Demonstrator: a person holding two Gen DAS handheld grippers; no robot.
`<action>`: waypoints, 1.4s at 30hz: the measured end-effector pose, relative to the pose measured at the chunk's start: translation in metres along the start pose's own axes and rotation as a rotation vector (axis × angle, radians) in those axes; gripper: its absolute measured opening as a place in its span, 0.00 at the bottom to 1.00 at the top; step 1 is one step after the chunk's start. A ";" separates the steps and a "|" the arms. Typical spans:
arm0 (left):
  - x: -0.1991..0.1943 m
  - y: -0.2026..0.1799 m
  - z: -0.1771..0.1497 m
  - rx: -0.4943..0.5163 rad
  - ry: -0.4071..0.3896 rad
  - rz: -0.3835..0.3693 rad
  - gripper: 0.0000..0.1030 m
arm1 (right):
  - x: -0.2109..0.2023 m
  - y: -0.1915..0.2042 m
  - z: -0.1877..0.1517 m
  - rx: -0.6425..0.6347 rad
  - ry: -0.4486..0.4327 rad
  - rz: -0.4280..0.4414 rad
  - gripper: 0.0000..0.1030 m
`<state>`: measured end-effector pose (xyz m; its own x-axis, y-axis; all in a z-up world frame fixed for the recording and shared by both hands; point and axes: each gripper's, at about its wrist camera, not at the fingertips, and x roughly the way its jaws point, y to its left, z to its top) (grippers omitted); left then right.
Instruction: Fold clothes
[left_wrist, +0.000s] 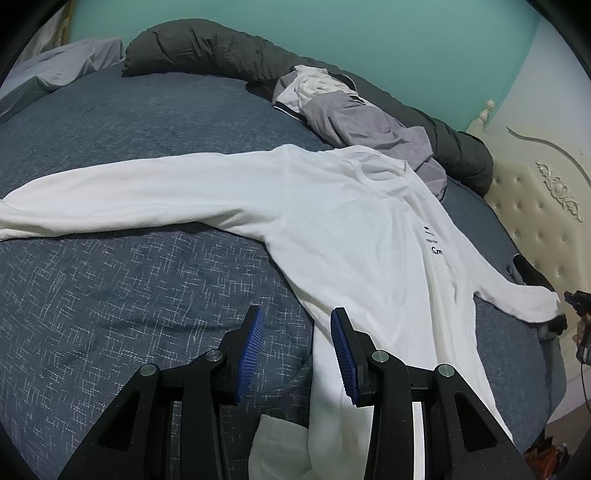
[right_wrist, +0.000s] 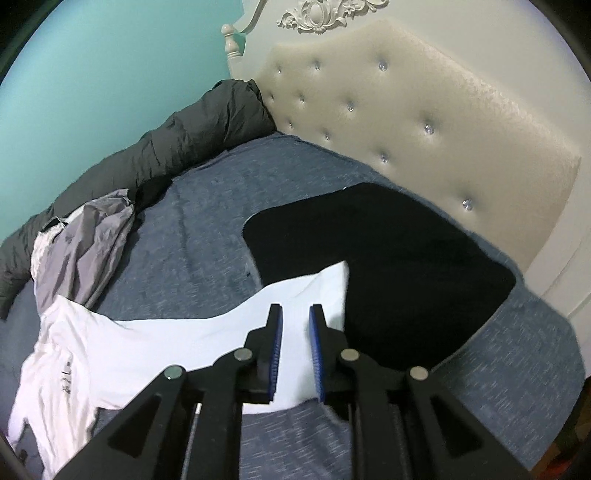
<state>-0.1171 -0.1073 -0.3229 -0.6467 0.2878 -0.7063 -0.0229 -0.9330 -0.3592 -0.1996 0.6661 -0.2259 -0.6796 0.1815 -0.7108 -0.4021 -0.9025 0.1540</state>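
A white long-sleeve shirt (left_wrist: 332, 206) lies face up on the blue bed cover (left_wrist: 110, 295), both sleeves stretched out sideways. My left gripper (left_wrist: 297, 310) hovers open over the shirt's side edge near the hem, and its blue pads (left_wrist: 251, 350) hold nothing. In the right wrist view the shirt's sleeve (right_wrist: 314, 284) ends on top of a black garment (right_wrist: 388, 258). My right gripper (right_wrist: 295, 306) is just above that sleeve end. Its jaws stand a narrow gap apart. The white cloth shows through the gap, lying flat and not pinched.
A crumpled grey and white jacket (left_wrist: 351, 107) lies beyond the shirt's collar. A rolled dark grey duvet (left_wrist: 207, 55) runs along the teal wall. A cream tufted headboard (right_wrist: 424, 110) stands behind the black garment. The bed's edge drops off at the lower right.
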 end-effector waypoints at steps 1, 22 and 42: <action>-0.001 0.000 0.000 0.001 0.000 -0.002 0.40 | 0.000 0.003 -0.004 0.010 0.002 0.014 0.14; -0.061 -0.024 -0.010 0.086 0.161 -0.068 0.56 | -0.044 0.218 -0.198 -0.366 0.485 0.510 0.45; -0.047 -0.043 -0.067 0.269 0.352 -0.052 0.56 | -0.051 0.264 -0.316 -0.576 0.739 0.518 0.45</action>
<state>-0.0344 -0.0663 -0.3149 -0.3418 0.3482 -0.8729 -0.2758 -0.9251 -0.2611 -0.0771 0.2948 -0.3657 -0.0661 -0.3840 -0.9210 0.3106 -0.8851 0.3467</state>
